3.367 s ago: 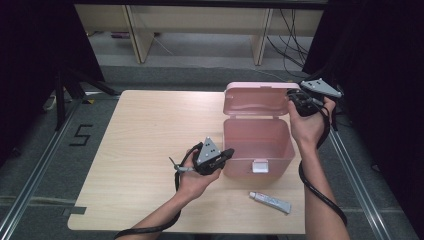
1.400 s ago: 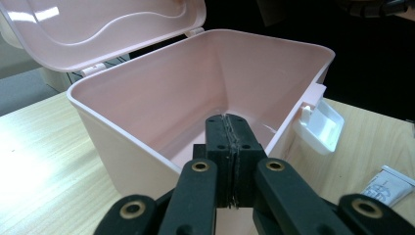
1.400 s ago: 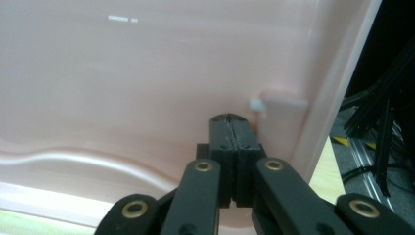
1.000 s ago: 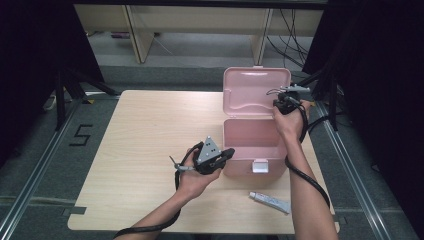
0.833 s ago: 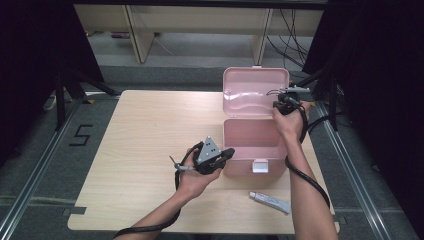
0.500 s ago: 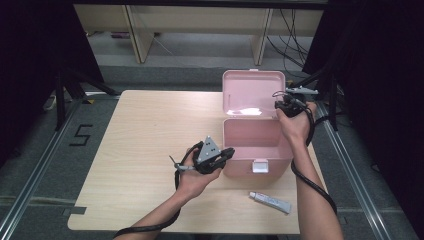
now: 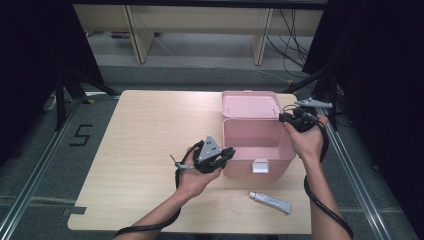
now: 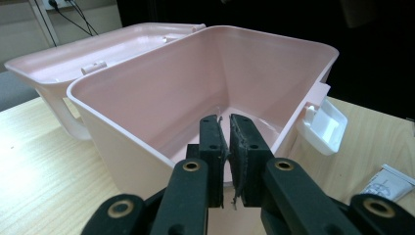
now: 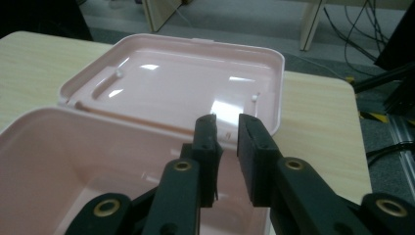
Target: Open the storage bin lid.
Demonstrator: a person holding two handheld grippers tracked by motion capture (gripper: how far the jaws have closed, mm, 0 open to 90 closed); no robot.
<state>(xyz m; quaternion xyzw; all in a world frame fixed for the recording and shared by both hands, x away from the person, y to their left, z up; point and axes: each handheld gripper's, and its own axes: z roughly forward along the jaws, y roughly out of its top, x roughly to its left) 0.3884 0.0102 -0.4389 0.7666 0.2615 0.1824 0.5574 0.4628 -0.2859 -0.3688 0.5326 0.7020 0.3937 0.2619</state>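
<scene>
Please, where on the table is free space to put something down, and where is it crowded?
Free: the wide bare tabletop left of the pink box, out to the table's left edge. Crowded: the right side, with the box, its laid-back lid, both hand-held grippers beside it, and the small tube near the front edge.

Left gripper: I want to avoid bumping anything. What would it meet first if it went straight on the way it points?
Probably the pink box: the left gripper points at its near wall and rim.
</scene>
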